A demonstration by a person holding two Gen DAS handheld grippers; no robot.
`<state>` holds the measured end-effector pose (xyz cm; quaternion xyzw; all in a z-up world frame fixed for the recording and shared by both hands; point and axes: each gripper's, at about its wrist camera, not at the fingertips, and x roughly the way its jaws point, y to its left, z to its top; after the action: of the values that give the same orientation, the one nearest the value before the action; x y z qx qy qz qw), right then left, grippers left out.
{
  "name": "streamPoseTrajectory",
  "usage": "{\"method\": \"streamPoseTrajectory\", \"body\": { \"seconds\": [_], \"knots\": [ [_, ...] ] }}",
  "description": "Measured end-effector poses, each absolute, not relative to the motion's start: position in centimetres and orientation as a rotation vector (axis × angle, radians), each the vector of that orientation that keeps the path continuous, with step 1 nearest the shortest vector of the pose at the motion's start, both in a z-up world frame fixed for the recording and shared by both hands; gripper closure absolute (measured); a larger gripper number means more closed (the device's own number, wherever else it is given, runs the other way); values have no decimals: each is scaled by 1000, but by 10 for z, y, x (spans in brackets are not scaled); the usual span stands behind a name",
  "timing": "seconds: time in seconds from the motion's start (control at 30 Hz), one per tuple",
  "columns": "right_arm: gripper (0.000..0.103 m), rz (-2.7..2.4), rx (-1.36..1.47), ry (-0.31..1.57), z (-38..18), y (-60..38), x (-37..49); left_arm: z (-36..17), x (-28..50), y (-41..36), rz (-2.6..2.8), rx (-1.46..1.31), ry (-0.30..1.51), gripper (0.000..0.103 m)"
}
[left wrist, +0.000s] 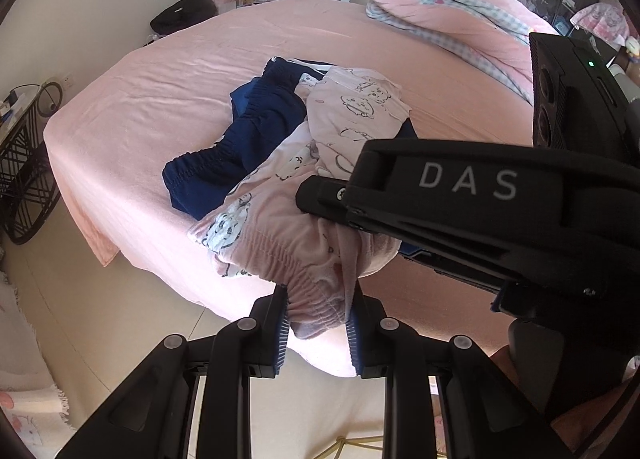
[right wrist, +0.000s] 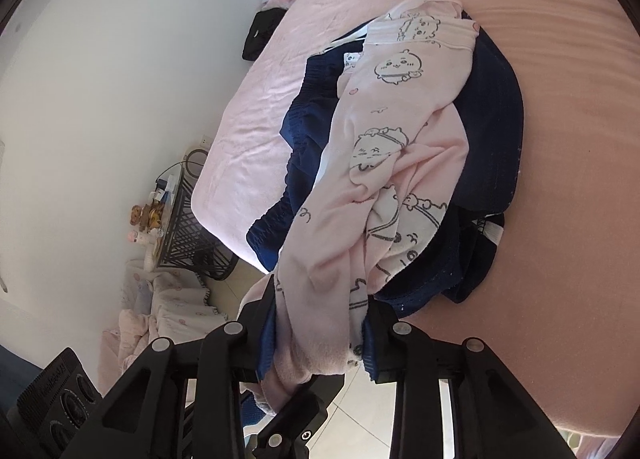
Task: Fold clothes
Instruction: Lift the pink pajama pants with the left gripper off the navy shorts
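Pink sheets cover the bed [left wrist: 168, 71], and your clothes lie in a heap near its front edge. At the far side of the bed you have a folded pink quilt [left wrist: 448, 7], and a black wire basket [left wrist: 24, 179] stands on the floor at the left.

Your left claw [left wrist: 318, 323] is narrow and holds the elastic waistband of the pink pants [left wrist: 276, 227]; the gathered cloth sits pressed between its two blue pads. Your right claw [right wrist: 320, 339] comes in the left view from the right side and reaches over the same garment. No earlier picture is given, so only the present grip can be told: in the right view a bunched strip of the pink pants [right wrist: 400, 147] runs between the pads, and they seem to press on it from both sides.

Under the pink pants lie the navy shorts [left wrist: 244, 139], partly covered, with their waistband pointing to the left edge of the bed.
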<state>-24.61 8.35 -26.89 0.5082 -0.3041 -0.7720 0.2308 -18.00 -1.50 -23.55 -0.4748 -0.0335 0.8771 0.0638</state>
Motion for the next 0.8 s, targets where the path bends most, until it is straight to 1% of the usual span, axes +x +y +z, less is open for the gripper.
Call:
{"method": "streamPoseTrajectory", "body": {
  "seconds": [0.1, 0.27, 0.47, 0.6, 0.8],
  "knots": [
    [70, -2126, 1349, -867, -264, 91, -245, -228, -179, -14, 2642, -1400, -131, 82],
    [70, -2114, 1299, -942, -257, 108, -244, -214, -176, -1, 2657, -1345, -83, 82],
    [70, -2158, 1245, -943, -240, 121, -241, -202, -174, 16, 2648, -1302, -77, 82],
    [70, -2203, 1196, -941, -230, 134, -236, -194, -173, 32, 2638, -1265, -39, 82],
    [70, -2224, 1139, -1010, -219, 164, -233, -182, -173, 61, 2620, -1215, 12, 82]
  ]
}}
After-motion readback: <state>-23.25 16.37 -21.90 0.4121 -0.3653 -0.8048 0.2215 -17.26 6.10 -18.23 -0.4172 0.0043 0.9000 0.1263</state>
